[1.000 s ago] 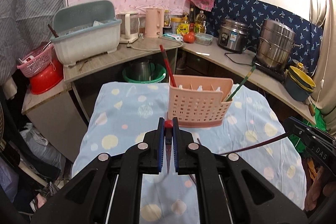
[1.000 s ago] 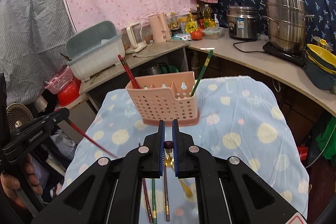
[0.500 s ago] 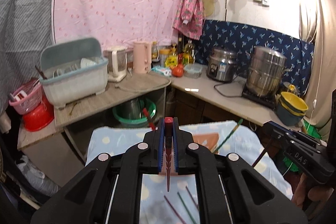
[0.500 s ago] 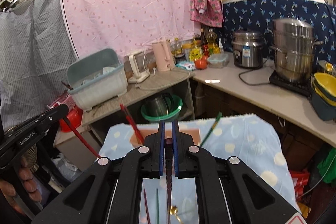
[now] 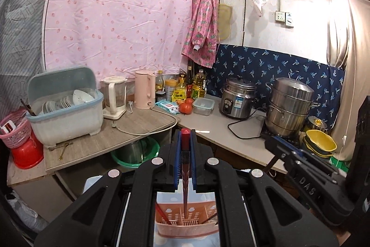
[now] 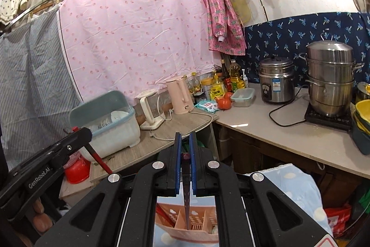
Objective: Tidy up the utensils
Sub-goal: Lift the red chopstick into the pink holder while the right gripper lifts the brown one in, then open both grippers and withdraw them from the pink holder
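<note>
Left gripper (image 5: 185,138): jaws closed on a red chopstick (image 5: 185,179), red butt end showing above the fingertips at frame centre, shaft running down between the pads, point hanging over the pink caddy (image 5: 185,221) at bottom centre. Tip appears above or just inside the rim; contact with the caddy not determinable.

Right gripper (image 6: 184,140): jaws closed on a dark chopstick (image 6: 186,203), top end seated low between the pads, point reaching down toward a middle compartment of the caddy (image 6: 185,223) at bottom centre. Depth of entry not determinable.

Left view only: two utensils already leaning inside the caddy, a red one at its left and a dark one at its right; the right gripper (image 5: 300,168) entering from the lower right edge, its load mostly hidden; yellow bowls (image 5: 320,140) at right.

Right view only: caddy dividers plainly visible; left gripper (image 6: 78,138) at lower left with the red chopstick (image 6: 98,160) slanting down from its tip; blue dotted cloth (image 6: 293,184) at lower right.

Both views: dish bin (image 5: 64,105), pink kettle (image 5: 144,89), tomato (image 5: 185,108), rice cooker (image 5: 238,96) and steamer pot (image 5: 290,105) on the counter across mid-frame.
</note>
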